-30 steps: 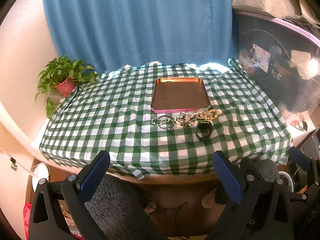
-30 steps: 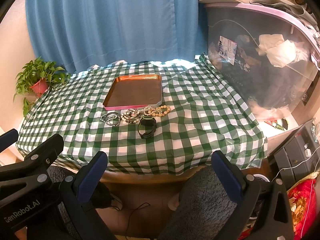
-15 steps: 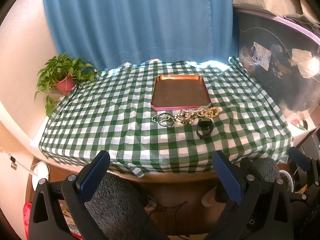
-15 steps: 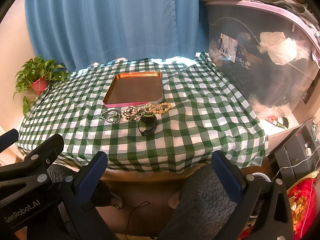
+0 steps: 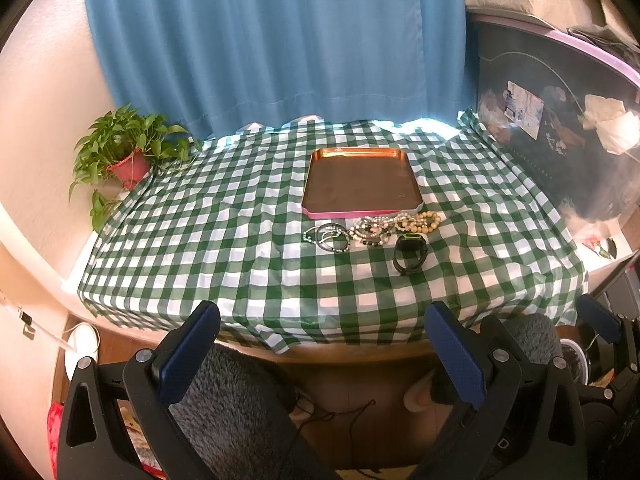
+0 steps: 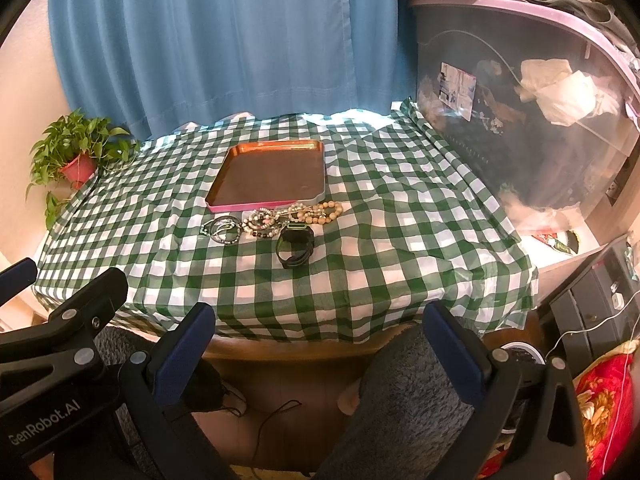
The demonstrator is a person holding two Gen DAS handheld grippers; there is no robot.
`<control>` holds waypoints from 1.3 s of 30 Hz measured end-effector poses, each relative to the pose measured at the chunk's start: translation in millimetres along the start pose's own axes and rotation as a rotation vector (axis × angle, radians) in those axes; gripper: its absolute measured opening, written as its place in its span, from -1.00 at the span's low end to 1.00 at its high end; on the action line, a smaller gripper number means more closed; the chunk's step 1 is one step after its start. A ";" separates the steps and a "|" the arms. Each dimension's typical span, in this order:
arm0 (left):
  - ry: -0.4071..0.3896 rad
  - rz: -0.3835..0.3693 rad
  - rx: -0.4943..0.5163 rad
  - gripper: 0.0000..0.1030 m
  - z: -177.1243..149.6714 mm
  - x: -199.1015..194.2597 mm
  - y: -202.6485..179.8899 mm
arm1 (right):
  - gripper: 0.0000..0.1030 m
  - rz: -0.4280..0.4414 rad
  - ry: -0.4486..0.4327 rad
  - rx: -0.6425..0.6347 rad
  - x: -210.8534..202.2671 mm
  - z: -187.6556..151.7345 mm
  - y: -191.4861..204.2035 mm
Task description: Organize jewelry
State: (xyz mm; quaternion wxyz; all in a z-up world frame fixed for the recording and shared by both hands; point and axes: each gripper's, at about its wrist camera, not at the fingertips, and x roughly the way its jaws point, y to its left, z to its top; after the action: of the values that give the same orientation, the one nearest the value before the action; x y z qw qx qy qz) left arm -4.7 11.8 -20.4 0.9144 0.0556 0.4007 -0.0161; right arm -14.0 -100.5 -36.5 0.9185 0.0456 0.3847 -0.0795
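A copper tray (image 5: 360, 160) (image 6: 272, 148) with a pink front rim lies empty on the green checked tablecloth. In front of it lie dark thin bracelets (image 5: 328, 236) (image 6: 224, 230), beaded bracelets (image 5: 374, 230) (image 6: 264, 222), a string of tan beads (image 5: 420, 220) (image 6: 320, 212) and a black watch (image 5: 410, 254) (image 6: 296, 246). My left gripper (image 5: 324, 344) and my right gripper (image 6: 320, 340) are both open and empty, held low before the table's front edge, well short of the jewelry.
A potted plant (image 5: 128, 152) (image 6: 76, 156) stands at the table's left back corner. A blue curtain (image 5: 280, 40) hangs behind. A large clear storage bin (image 6: 520, 120) borders the table's right side. The tablecloth (image 5: 200, 240) hangs over the front edge.
Both grippers have moved slightly closer to the table, so the tray and jewelry sit a little lower in view. Nothing on the table has moved.
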 end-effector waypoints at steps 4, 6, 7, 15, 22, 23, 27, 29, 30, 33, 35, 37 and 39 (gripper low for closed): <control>0.001 0.003 0.001 0.97 1.1 -0.9 -0.9 | 1.00 0.001 0.003 0.001 0.0 0.1 0.5; 0.001 0.001 0.001 0.97 2.1 -1.1 -0.9 | 1.00 0.003 0.004 0.002 -0.4 1.3 0.5; 0.000 0.000 0.002 0.97 0.3 0.4 0.0 | 1.00 0.005 0.005 0.004 0.0 0.2 0.7; 0.018 0.000 0.005 0.97 -4.4 5.5 2.5 | 1.00 0.005 0.016 0.002 6.2 -6.0 0.8; 0.082 -0.047 0.042 0.97 -7.7 35.8 -3.0 | 1.00 0.020 0.060 -0.001 31.5 -5.5 0.8; 0.100 -0.071 0.040 0.97 -5.4 44.3 -4.3 | 1.00 0.024 0.070 -0.003 36.9 -4.4 1.0; 0.141 -0.097 0.052 0.97 -12.0 73.3 -6.4 | 1.00 0.054 0.101 -0.009 64.5 -11.2 2.9; 0.140 -0.119 0.051 0.97 -16.9 88.8 -6.7 | 0.96 0.066 0.121 -0.026 80.7 -14.0 5.4; 0.141 -0.130 0.040 0.97 -17.8 98.5 -6.4 | 0.96 0.081 0.133 -0.029 90.7 -15.3 5.0; 0.105 -0.149 0.008 0.97 -18.8 124.7 0.5 | 0.96 0.120 0.127 -0.022 114.0 -17.8 2.2; 0.076 -0.114 0.009 0.97 -12.9 142.2 7.5 | 0.92 0.147 0.082 -0.025 130.4 -17.7 -1.9; 0.059 -0.099 0.028 0.97 -5.9 162.8 15.7 | 0.91 0.165 0.058 -0.028 145.7 -14.3 -7.0; 0.063 -0.159 0.029 0.97 2.1 184.2 27.3 | 0.91 0.152 0.048 -0.032 165.7 -9.6 -14.1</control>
State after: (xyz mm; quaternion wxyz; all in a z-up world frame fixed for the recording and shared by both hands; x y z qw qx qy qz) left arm 123.9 41.5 -151.9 0.8963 0.0371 0.4320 -0.0926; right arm 91.3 -131.3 -161.9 0.9130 0.0621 0.4032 -0.0022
